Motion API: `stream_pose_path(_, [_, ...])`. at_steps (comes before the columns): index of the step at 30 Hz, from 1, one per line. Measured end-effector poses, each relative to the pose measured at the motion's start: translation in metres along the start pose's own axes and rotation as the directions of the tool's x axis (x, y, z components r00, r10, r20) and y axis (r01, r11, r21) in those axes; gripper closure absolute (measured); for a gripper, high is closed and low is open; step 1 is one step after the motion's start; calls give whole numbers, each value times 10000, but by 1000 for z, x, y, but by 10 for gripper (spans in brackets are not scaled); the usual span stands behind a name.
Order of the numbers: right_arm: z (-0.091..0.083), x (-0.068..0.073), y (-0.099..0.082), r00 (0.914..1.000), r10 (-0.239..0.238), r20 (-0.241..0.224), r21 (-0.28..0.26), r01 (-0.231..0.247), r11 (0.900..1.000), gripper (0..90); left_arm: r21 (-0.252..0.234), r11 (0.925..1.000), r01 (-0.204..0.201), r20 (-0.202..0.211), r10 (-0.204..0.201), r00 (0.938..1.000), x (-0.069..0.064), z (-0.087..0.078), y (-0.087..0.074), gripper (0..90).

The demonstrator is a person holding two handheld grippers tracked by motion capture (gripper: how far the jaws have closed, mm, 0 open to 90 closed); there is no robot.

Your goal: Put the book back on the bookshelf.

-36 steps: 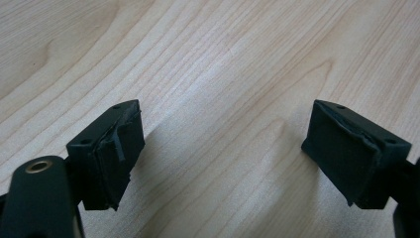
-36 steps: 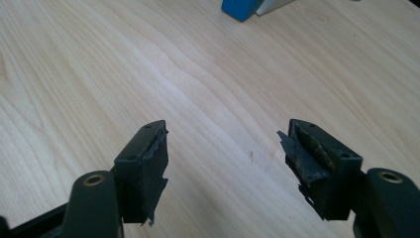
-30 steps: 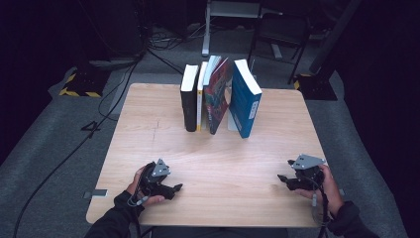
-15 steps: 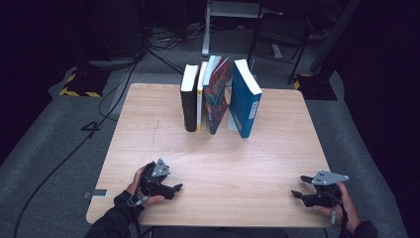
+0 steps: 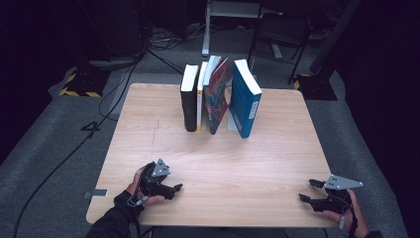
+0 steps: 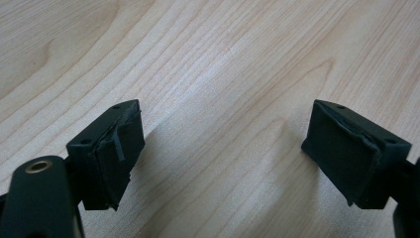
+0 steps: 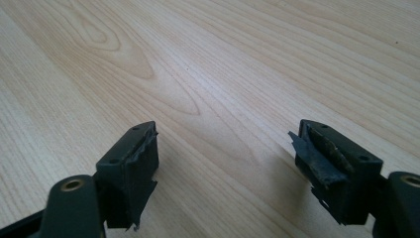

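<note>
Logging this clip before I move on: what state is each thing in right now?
Left claw: open, empty, low over the table.
Right claw: open, empty, at the table's near right corner; its jaws have just been opening.
Black book: upright.
Yellow-spined book: upright, against the black one.
Red book: leaning.
Blue book: standing, tilted.

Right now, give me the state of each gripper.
Left gripper: open, nothing between its jaws, low over the table.
Right gripper: open, jaws have just been opening, nothing between them.
</note>
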State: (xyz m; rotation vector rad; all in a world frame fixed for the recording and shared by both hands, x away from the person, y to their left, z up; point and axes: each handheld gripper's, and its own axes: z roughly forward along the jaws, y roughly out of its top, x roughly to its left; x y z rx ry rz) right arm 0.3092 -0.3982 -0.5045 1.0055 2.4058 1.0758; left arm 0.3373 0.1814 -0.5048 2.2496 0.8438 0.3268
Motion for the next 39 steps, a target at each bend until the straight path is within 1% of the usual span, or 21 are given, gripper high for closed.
stream_pose_path(9, [1, -1, 1, 10000, 10, 44, -16, -10, 10000, 243, 4, 9999, 150, -66, -150, 9999, -2, -3, -3, 156])
stream_pose_path(11, [1, -1, 1, 10000, 69, 66, -5, -69, 10000, 243, 14, 9999, 113, -94, -113, 9999, -2, -3, -3, 157])
stream_pose_path(39, [1, -2, 1, 9997, 165, 171, -19, -165, 9999, 243, 19, 10000, 74, -13, -74, 10000, -1, -3, -3, 154])
